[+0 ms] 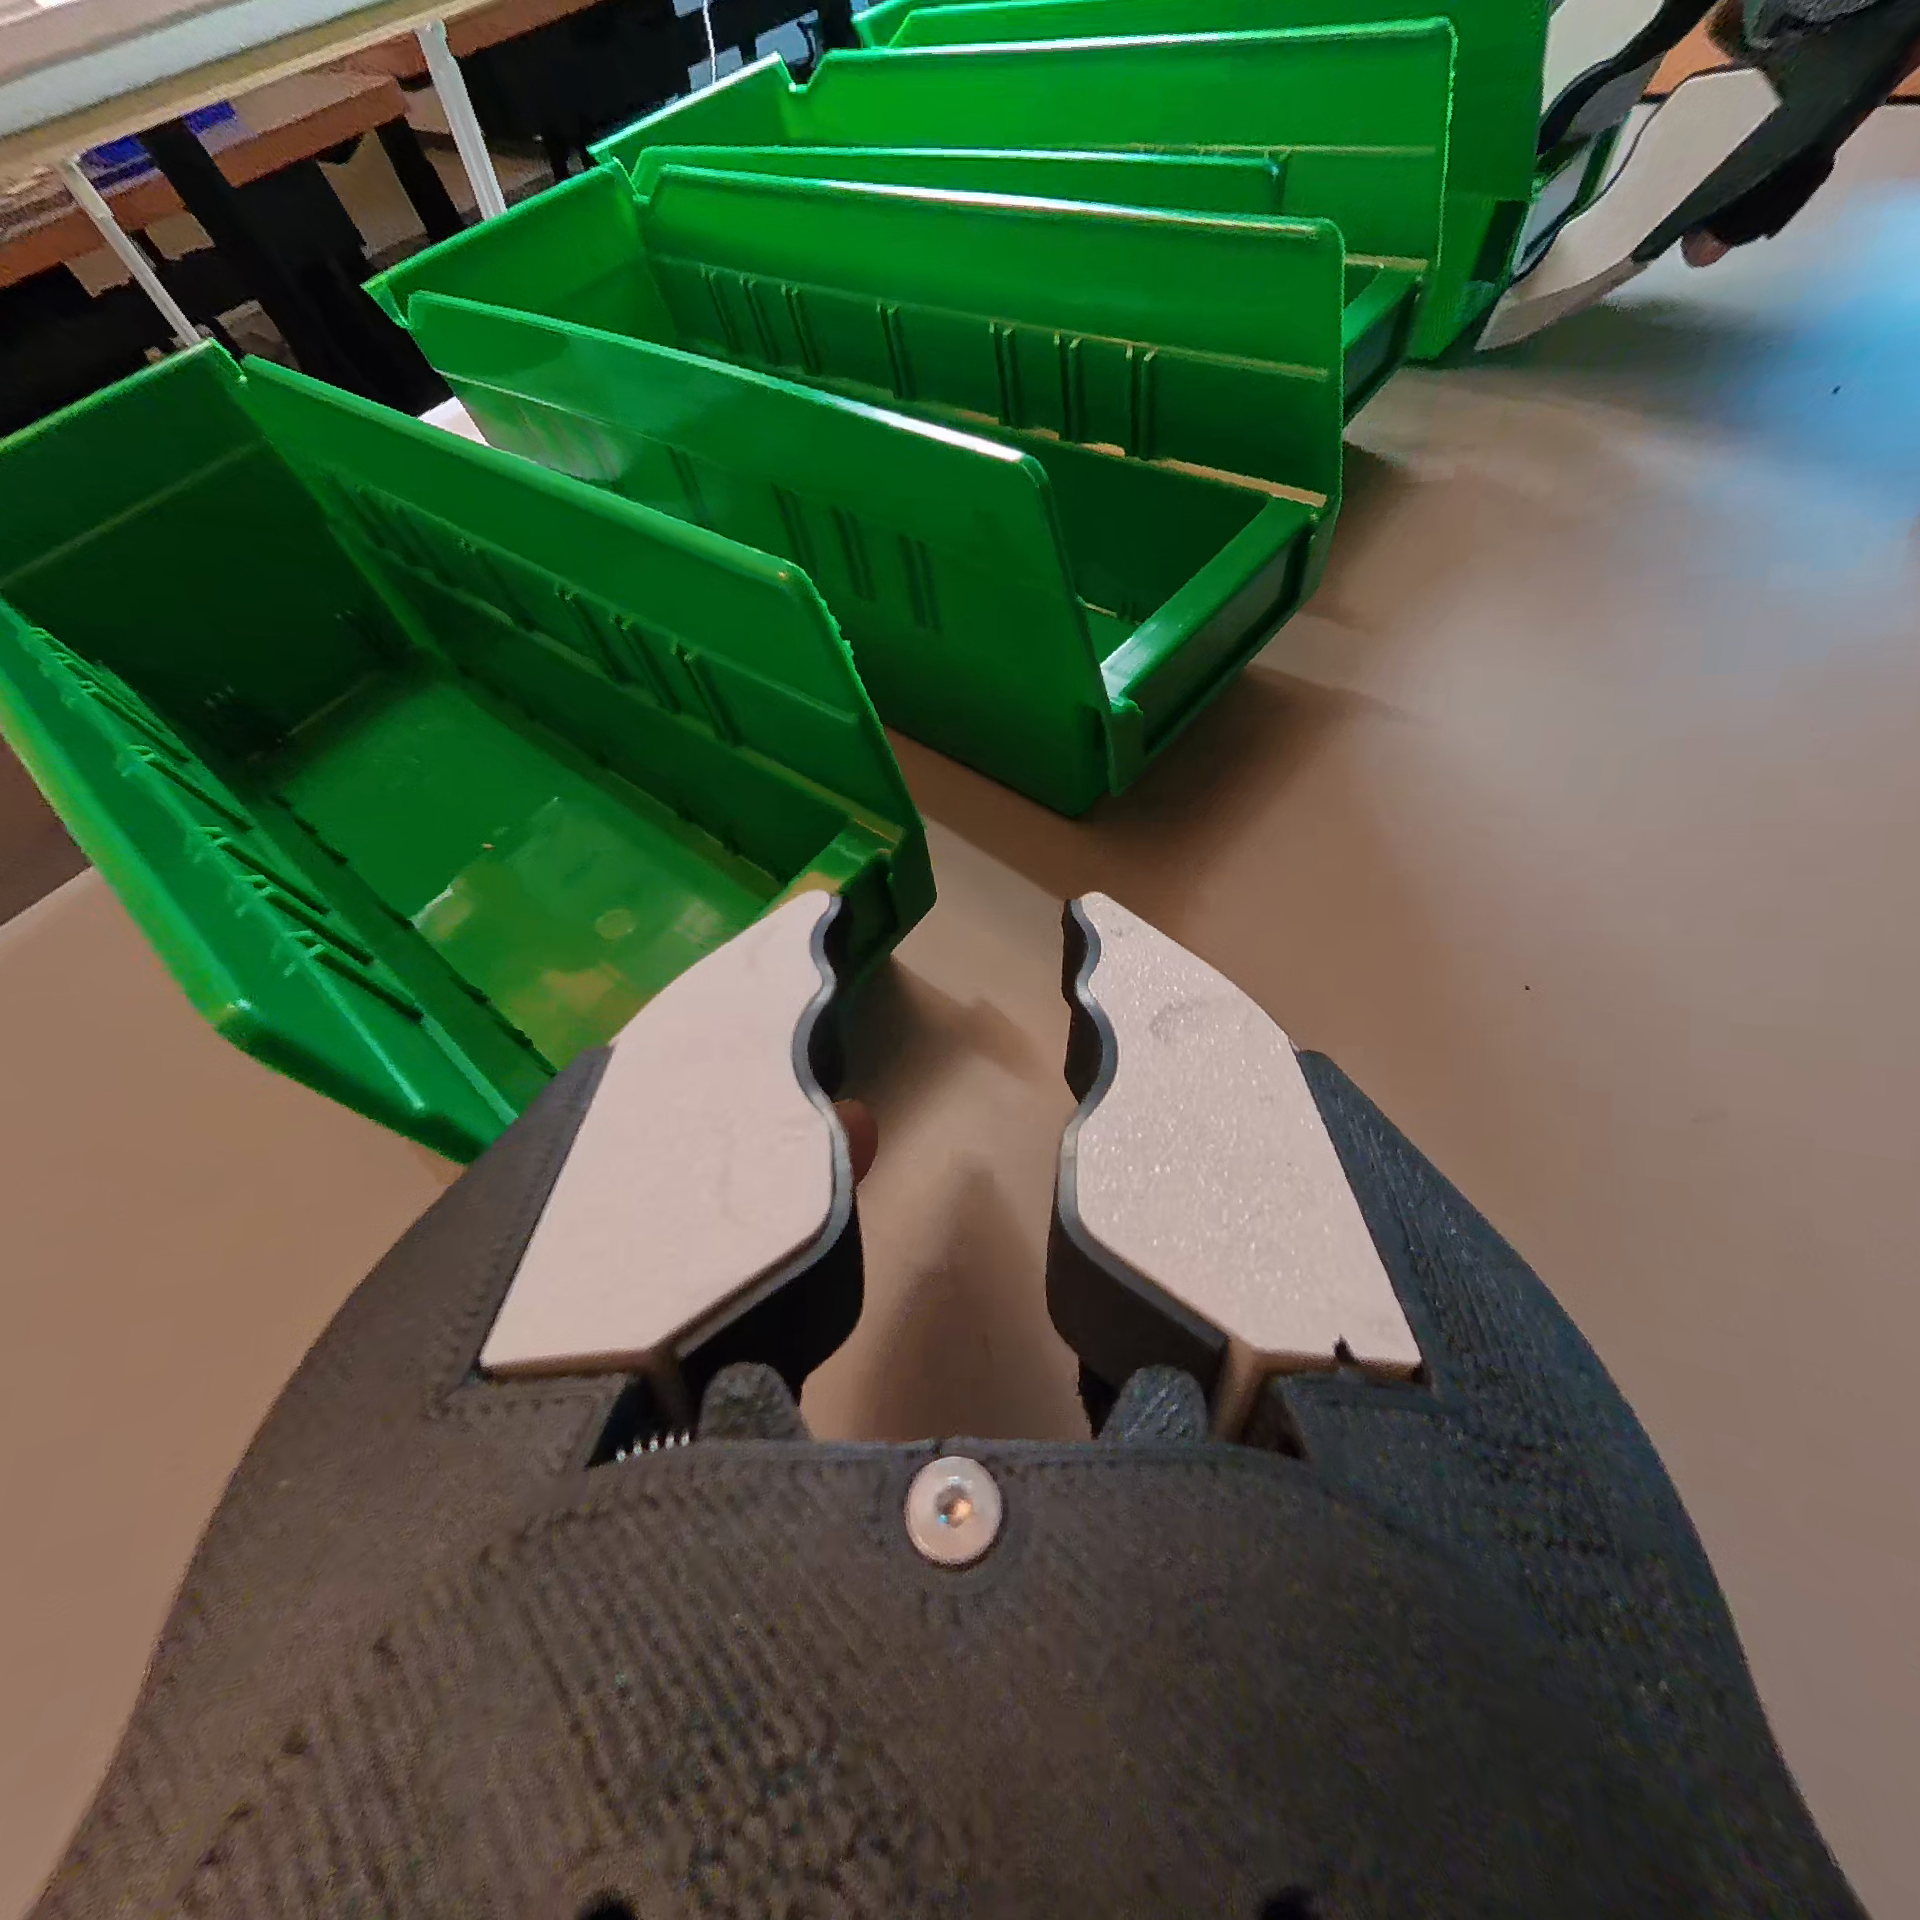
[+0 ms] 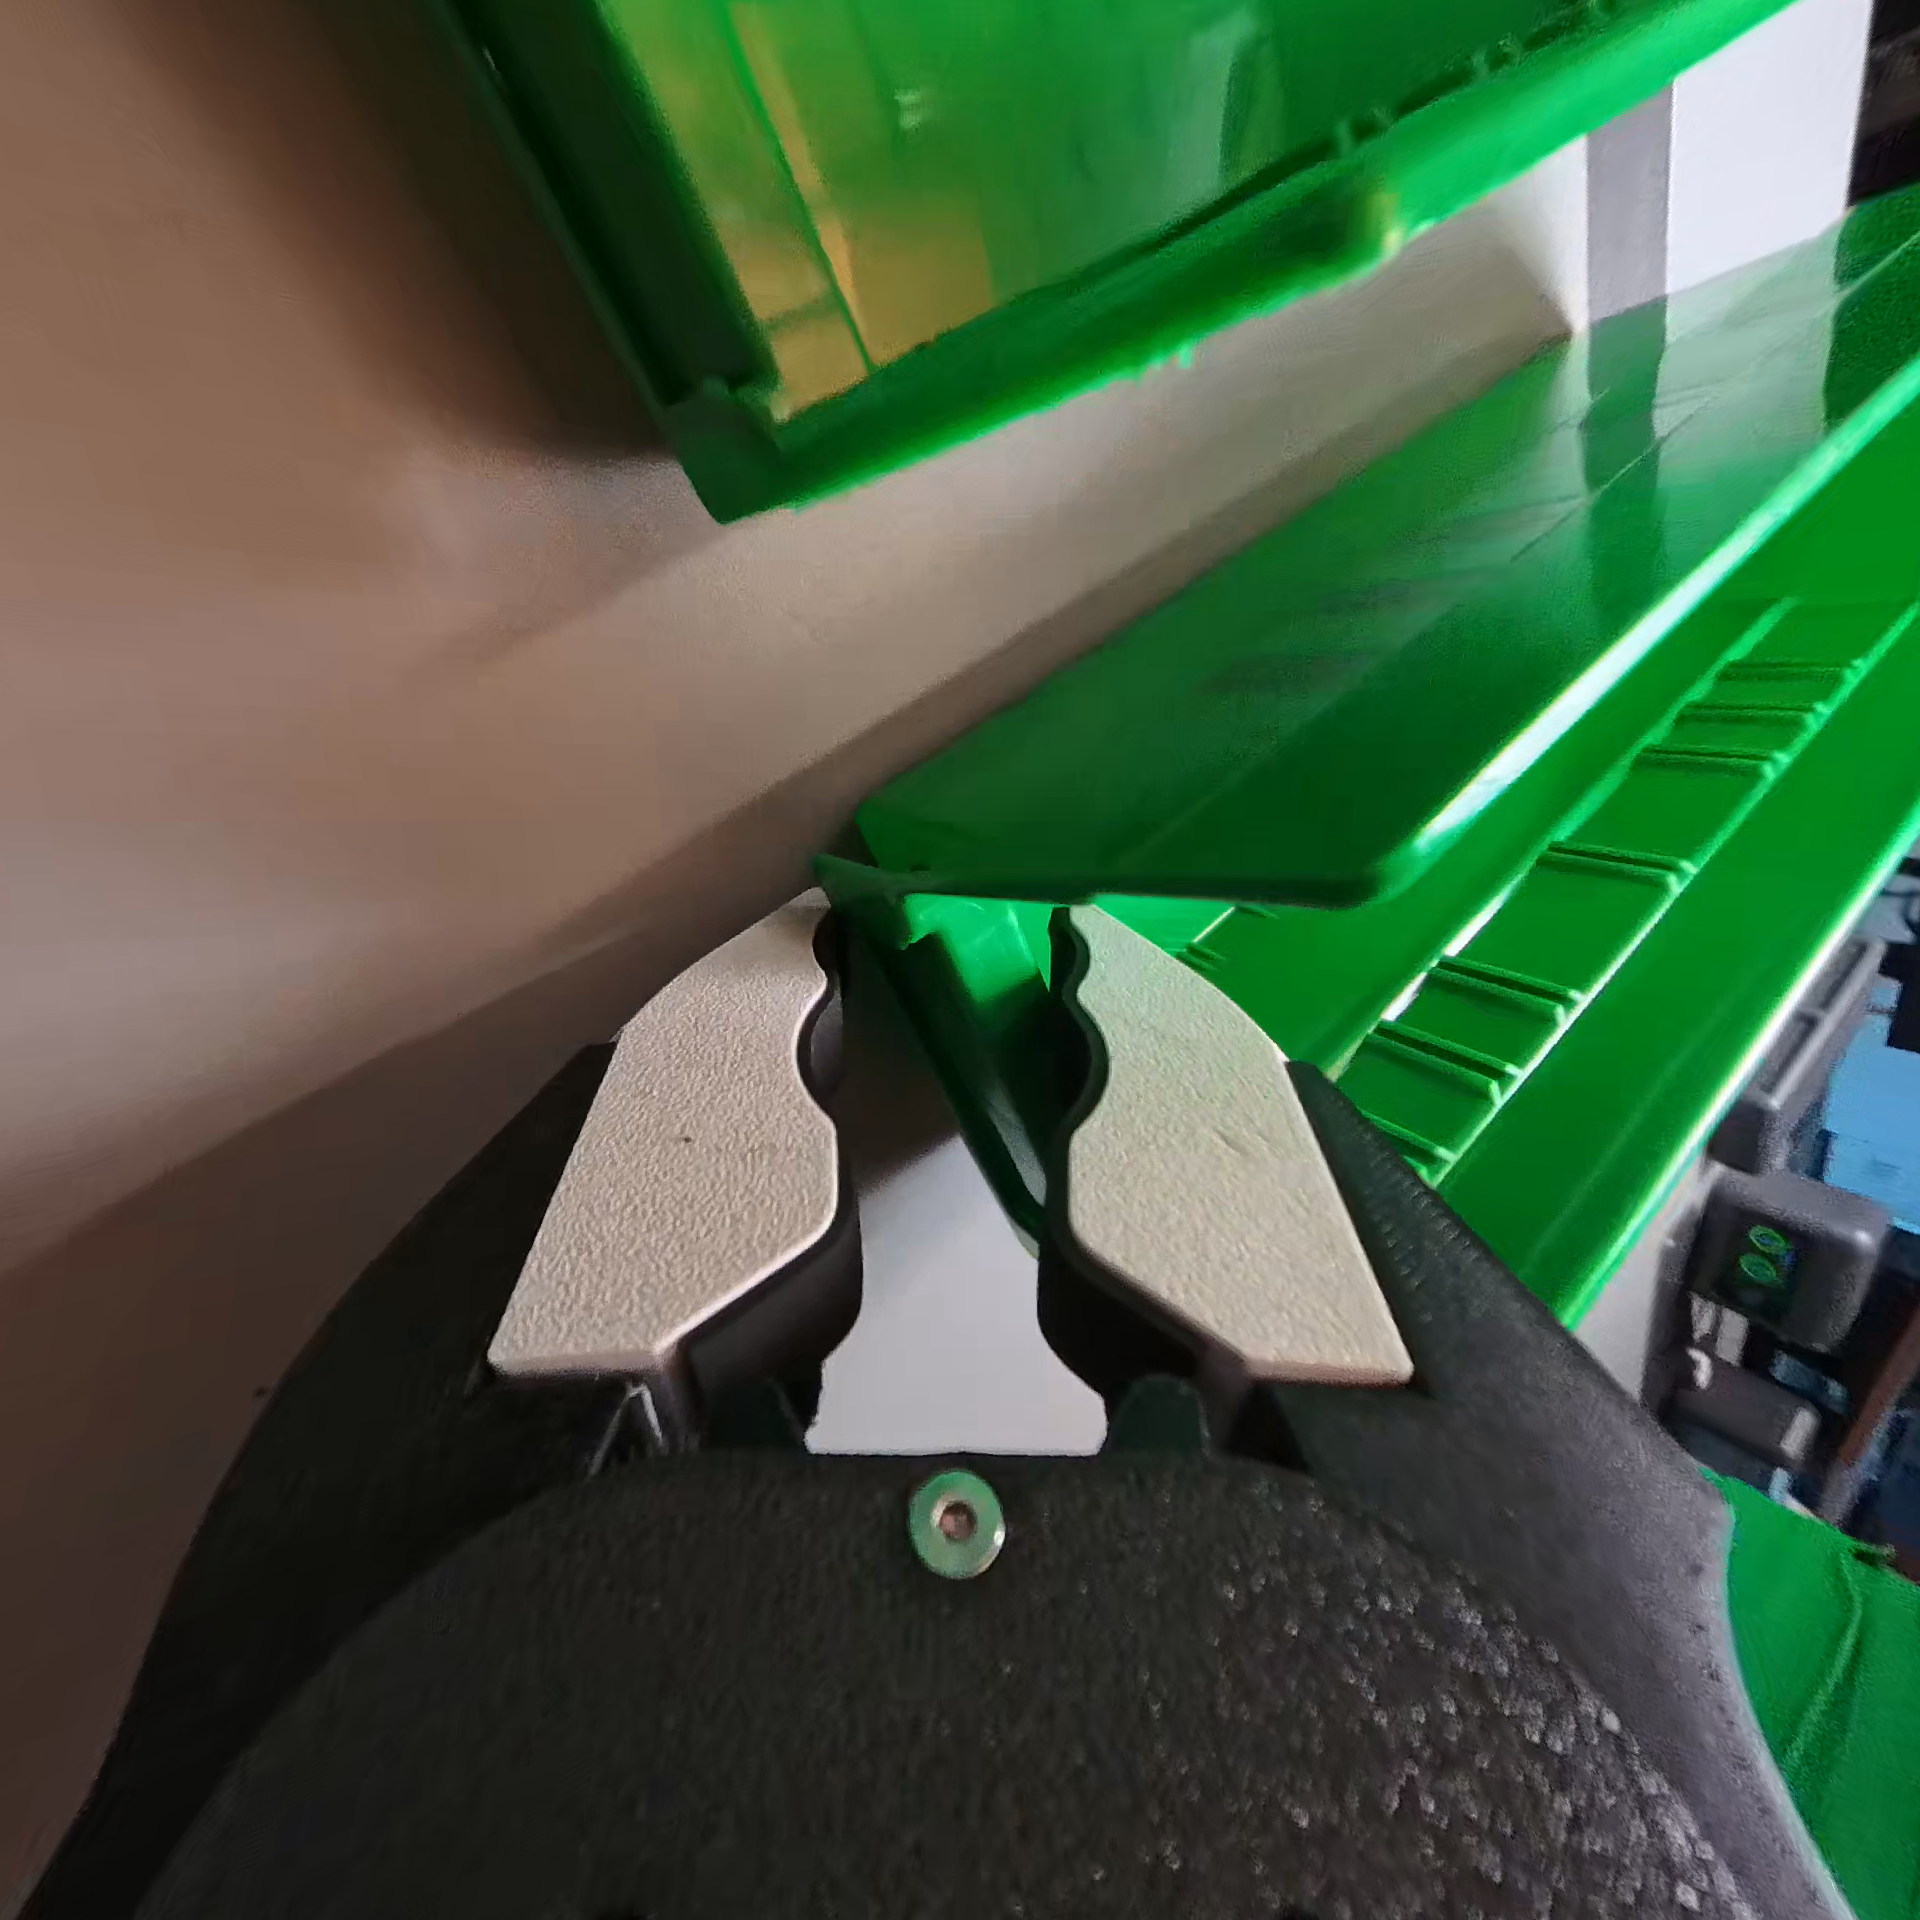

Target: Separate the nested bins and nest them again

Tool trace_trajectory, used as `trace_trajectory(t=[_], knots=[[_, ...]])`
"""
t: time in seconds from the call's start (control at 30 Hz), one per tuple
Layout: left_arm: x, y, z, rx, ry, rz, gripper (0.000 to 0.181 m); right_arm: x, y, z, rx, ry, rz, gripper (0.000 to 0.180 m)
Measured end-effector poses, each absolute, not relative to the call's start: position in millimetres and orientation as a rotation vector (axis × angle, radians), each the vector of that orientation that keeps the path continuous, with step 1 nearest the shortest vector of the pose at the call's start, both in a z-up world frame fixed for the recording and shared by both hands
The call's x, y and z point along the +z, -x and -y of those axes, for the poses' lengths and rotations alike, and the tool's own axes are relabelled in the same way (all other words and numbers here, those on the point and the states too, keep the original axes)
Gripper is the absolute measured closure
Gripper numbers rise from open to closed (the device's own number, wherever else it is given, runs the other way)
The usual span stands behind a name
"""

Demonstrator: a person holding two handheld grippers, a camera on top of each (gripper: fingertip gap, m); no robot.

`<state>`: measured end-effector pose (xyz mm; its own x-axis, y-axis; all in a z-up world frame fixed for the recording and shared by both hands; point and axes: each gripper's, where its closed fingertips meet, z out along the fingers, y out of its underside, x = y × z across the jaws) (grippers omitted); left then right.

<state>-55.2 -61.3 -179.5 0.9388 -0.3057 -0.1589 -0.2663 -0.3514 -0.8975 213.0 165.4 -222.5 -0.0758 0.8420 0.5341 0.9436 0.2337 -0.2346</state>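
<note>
Several green plastic bins stand in a row on the tan table [image 1: 1558, 831]. The nearest bin [image 1: 416, 779] sits alone at the left. The second bin [image 1: 935, 582] has another bin [image 1: 997, 343] nested in it. My left gripper [image 1: 951, 914] is open and empty, just in front of the nearest bin's front corner. My right gripper [image 2: 940, 925] is shut on the front lip of a tilted green bin [image 2: 1351, 675]. It also shows in the left wrist view [image 1: 1527, 239], at the far bin [image 1: 1143, 94]. Another bin [image 2: 935, 208] lies beyond, blurred.
Other tables with white and black legs [image 1: 260, 125] stand behind the row at the back left. A gloved hand [image 1: 1787, 156] holds the right gripper. Grey equipment [image 2: 1787, 1247] shows past the table edge on the right. About 35 cm separates my left fingertips from my right.
</note>
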Motion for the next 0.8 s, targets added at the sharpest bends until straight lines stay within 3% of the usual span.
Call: trace_trajectory(t=[0.37,0.43,0.47,0.57,0.8], knots=[[-176.9,56.7,61.2,-0.023,1.941,-0.409,0.141,-222.4,-215.0,-186.1,-0.322,1.626,1.944,0.144],[-176.4,58.6,61.6,-0.026,1.939,-0.401,0.141,-215.4,-213.5,-176.0,-0.246,1.674,1.916,0.122],[-175.7,59.3,61.9,-0.029,1.938,-0.398,0.141,-206.8,-210.0,-167.9,-0.164,1.701,1.869,0.112],[-168.0,62.1,61.3,-0.022,1.911,-0.392,0.141,-168.7,-193.4,-138.0,0.148,1.670,1.675,0.108],[-156.5,72.6,60.3,0.071,1.866,-0.408,0.138,-93.5,-166.4,-78.3,0.606,1.377,1.171,0.120]])
